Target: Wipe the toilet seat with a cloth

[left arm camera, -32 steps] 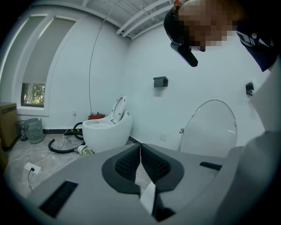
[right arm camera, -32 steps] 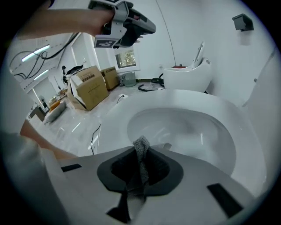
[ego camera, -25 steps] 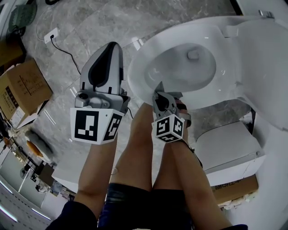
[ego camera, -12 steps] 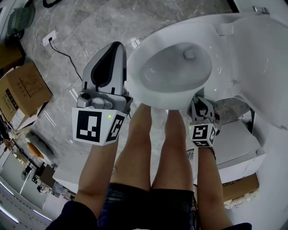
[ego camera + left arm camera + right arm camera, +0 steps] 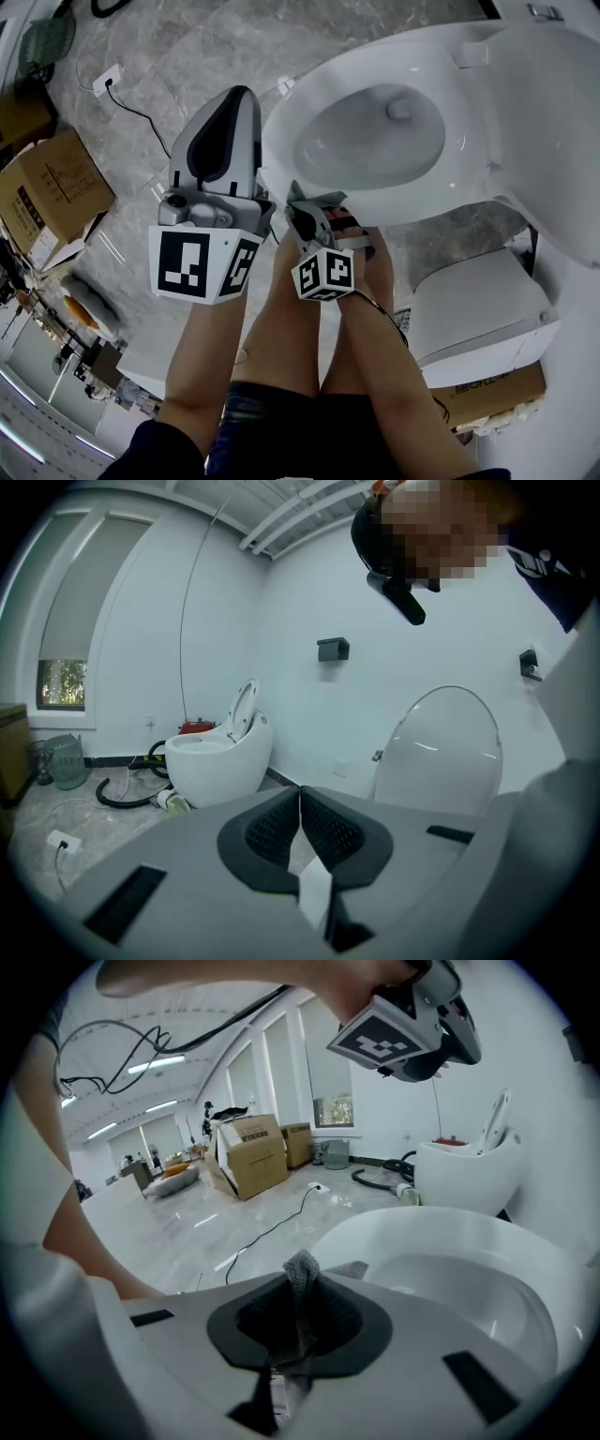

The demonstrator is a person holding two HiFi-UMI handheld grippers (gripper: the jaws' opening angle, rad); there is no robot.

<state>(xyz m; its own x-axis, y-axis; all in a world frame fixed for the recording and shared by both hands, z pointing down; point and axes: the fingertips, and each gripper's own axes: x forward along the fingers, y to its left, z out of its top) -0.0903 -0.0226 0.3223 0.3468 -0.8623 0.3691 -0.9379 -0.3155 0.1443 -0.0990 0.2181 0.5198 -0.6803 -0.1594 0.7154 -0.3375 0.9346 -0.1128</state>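
Note:
The white toilet seat (image 5: 412,202) lies down over the bowl, with the lid (image 5: 553,112) raised at the right. My right gripper (image 5: 303,202) is at the seat's front-left rim, shut on a grey cloth (image 5: 302,1274) that sticks up between its pads. In the right gripper view the seat (image 5: 441,1232) curves just beyond the cloth. My left gripper (image 5: 234,98) is held above the floor, left of the bowl and apart from it. Its jaws (image 5: 300,803) are shut with nothing between them.
Cardboard boxes (image 5: 52,187) stand on the marble floor at the left, near a socket with a black cable (image 5: 108,75). A white unit (image 5: 478,309) and another box (image 5: 487,389) sit right of my legs. A second toilet (image 5: 214,757) and a hose (image 5: 122,794) stand by the far wall.
My right gripper swung out to the right side under the bowl, then came back left to the seat's front-left rim. The left gripper hardly moved.

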